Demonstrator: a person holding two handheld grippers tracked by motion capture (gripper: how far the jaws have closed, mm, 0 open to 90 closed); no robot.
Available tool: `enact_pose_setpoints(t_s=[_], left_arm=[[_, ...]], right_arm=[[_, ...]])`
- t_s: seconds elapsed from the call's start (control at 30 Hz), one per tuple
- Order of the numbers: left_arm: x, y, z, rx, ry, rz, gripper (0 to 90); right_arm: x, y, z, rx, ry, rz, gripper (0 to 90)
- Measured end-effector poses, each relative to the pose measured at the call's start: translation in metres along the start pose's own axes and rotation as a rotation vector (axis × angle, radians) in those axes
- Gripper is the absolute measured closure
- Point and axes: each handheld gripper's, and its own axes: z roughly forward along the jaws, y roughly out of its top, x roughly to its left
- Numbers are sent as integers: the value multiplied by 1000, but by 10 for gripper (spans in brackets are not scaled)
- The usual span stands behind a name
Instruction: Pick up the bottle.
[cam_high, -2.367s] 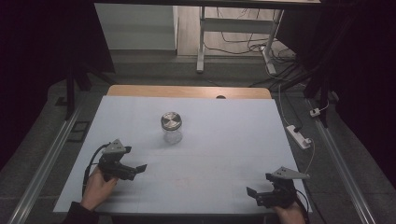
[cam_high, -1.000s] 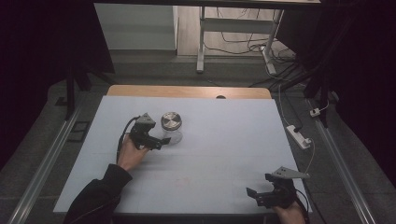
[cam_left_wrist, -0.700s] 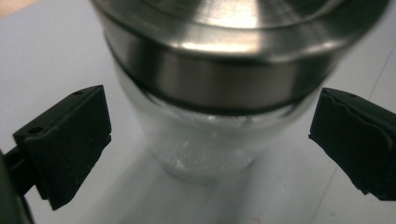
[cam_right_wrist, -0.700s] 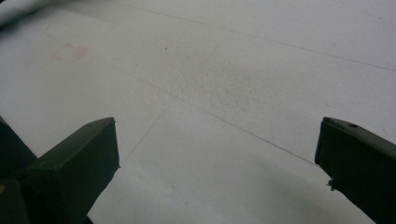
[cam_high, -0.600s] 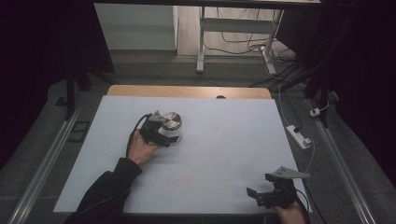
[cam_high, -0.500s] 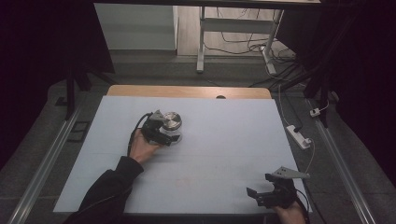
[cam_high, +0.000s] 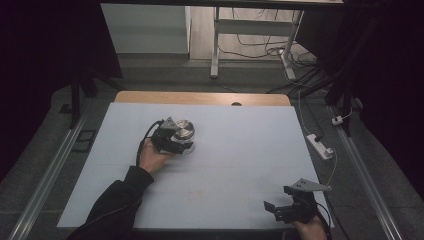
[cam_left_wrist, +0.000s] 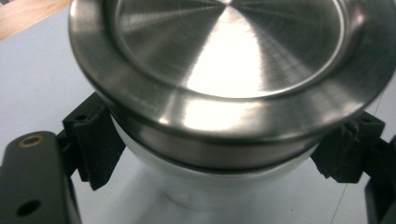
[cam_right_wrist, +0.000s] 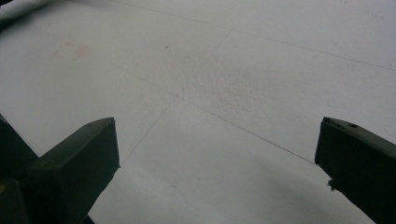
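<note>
A jar with a brushed steel lid (cam_high: 184, 130) stands upright on the pale blue table (cam_high: 250, 150), left of its middle. My left gripper (cam_high: 180, 143) reaches it from the near left, held by a hand in a dark sleeve. Its jaws have just been closing with the jar between them. In the left gripper view the black pads (cam_left_wrist: 95, 140) press on both sides of the pale jar body, just under the lid (cam_left_wrist: 224, 56). My right gripper (cam_high: 277, 199) rests at the table's front right corner, its jaws wide open (cam_right_wrist: 219, 149) over bare table.
The table's far edge is a wooden strip (cam_high: 200, 98). A white power strip (cam_high: 320, 146) and cables lie on the floor to the right. A metal desk leg (cam_high: 215, 45) stands behind the table.
My left gripper travelled from the front left up to the jar and its jaws came in around it. The right gripper stayed put.
</note>
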Motion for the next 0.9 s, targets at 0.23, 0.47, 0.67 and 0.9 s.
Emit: enact_pose_setpoints(t_s=[0.23,0.47,0.67,0.9], left_arm=[[-2,2,0,11,15,-12,155],[-4,1,-2,8,12,-32,156],[-7,3,-6,6,12,-22,157],[-15,4,-17,7,15,3,157]], right_arm=[[0,0,0,0,-1,-1,0],[0,0,-1,-3,-3,-5,0],[1,-1,-1,-10,-1,-7,0],[1,0,-1,-10,-3,-10,0]])
